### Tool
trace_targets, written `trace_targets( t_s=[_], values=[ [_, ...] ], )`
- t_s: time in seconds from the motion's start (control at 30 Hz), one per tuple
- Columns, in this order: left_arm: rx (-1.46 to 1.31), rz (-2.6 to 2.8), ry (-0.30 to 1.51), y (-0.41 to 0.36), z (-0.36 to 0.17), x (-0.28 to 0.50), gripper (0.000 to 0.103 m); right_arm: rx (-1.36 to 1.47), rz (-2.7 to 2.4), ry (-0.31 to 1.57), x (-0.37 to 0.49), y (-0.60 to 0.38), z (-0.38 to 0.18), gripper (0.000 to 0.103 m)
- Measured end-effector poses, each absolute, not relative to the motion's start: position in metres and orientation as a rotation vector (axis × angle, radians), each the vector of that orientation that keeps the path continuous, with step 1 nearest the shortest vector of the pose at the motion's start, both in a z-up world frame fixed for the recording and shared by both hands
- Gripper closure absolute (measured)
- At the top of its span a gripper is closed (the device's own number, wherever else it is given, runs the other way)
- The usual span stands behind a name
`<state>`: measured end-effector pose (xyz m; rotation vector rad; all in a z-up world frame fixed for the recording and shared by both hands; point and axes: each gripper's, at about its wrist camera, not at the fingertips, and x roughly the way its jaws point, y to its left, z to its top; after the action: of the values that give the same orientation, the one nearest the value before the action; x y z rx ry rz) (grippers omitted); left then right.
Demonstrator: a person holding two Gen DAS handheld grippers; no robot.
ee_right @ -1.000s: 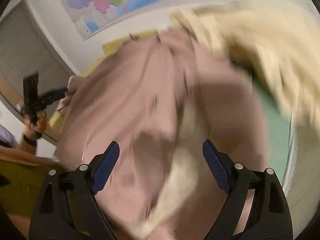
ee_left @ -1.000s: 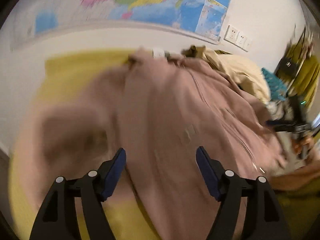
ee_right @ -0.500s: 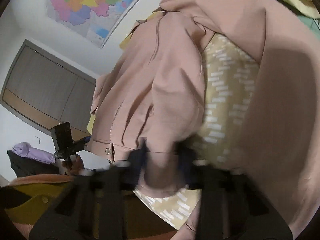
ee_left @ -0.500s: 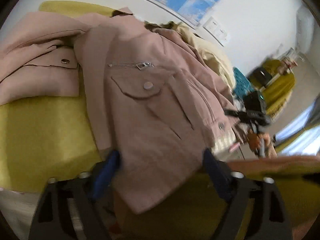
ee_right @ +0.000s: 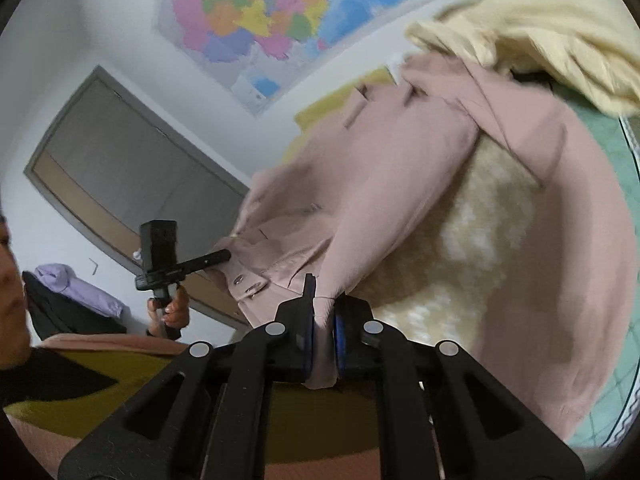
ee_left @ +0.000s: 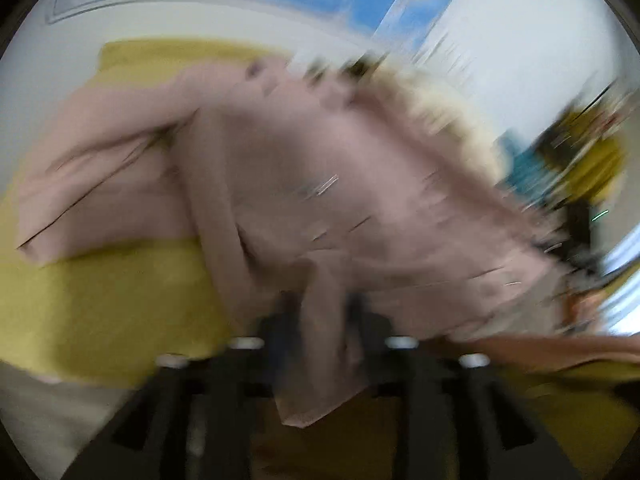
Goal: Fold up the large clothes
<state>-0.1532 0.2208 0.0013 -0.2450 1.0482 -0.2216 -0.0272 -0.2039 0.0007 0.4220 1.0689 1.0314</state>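
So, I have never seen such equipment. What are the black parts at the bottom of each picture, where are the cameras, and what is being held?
There is no robot. A person holds a hand-operated two-finger gripper in each hand, and each carries a camera looking forward along its fingers. The black parts are those fingers. In the right wrist view, the right gripper is shut on an edge of a pink jacket. In the blurred left wrist view, the left gripper is closing with a fold of the same jacket between its fingers. The jacket lies on a yellow surface, beside a cream garment. A map hangs on the wall.
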Motion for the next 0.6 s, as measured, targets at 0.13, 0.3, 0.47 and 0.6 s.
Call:
trace_targets(
  t_s=[0.13,0.3,0.47,0.6],
  values=[
    [-0.323,-0.194,1.071,0.235,-0.021,-0.142,0.068,0.373,0.885,1.194,-0.014,-0.206,-0.041,0.09],
    [-0.301,-0.189,1.051,0.24,-0.016,-0.141,0.043,0.384,0.855,1.164,-0.008,-0.211,-0.034,0.056],
    [-0.307,-0.194,1.056,0.249,-0.02,-0.152,0.027,0.326,0.864,1.159,-0.009,-0.198,-0.034,0.034],
    [-0.42,-0.297,1.017,0.248,-0.028,-0.14,0.042,0.411,0.947,1.178,0.002,-0.185,-0.045,0.078]
  ],
)
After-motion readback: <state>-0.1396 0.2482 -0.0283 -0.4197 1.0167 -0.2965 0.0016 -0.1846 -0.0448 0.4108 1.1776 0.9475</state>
